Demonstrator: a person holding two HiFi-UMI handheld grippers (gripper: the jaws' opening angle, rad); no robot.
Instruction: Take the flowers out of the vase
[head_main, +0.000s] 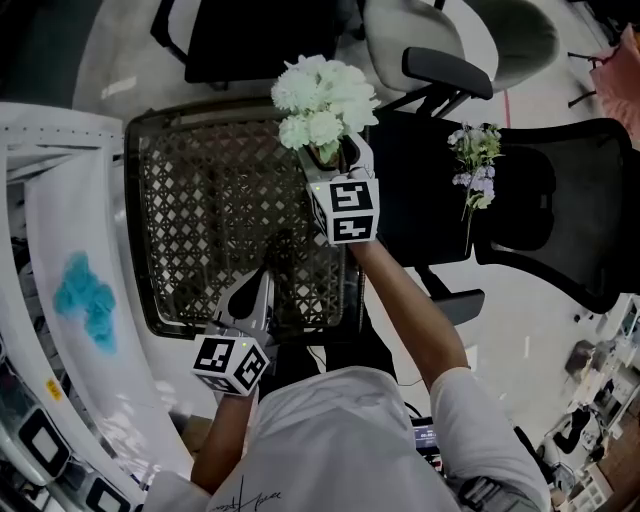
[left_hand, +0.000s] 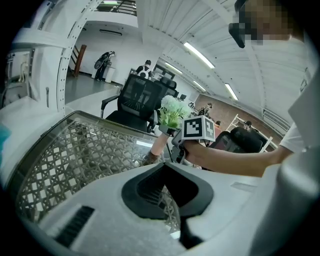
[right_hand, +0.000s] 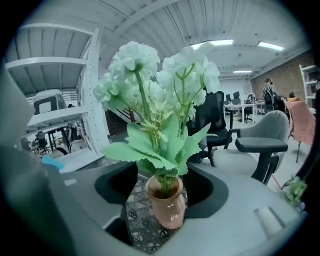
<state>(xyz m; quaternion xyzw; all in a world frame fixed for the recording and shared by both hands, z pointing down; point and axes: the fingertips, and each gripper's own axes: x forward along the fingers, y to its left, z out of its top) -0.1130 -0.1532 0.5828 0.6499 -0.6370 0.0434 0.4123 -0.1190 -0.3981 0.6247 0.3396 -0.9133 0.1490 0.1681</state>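
Grey moulded jaws of the left gripper (head_main: 258, 288) are pressed together with nothing between them. It sits over the near edge of the lattice table (head_main: 200, 210), close to the person's body.

From there the right gripper (head_main: 338, 160) lies at about 1 o'clock, across the table at its far right corner. Its jaws stand spread, one on each side of the pink vase (right_hand: 168, 210), which appears to stand upright on the lattice near the edge. A clear gap shows at one jaw. At the other jaw the vase sits very close, and contact cannot be confirmed. Judged not yet gripped.

The flowers (right_hand: 160, 100), white blooms over green leaves, are seated in the vase mouth. Their stems rise at 12 o'clock from the right gripper's jaws in its own view. The long axis is vertical, so removal calls for a straight upward pull along the stems.

The right gripper is much the nearer tool, and the left is well apart from the vase. The likely need is one tool to steady the vase and the other to take the stems. The risk is that the vase lifts or tips with the flowers.

Beyond, at 3 o'clock from the blooms, a lilac sprig (head_main: 476, 165) lies on a black chair (head_main: 560, 210).
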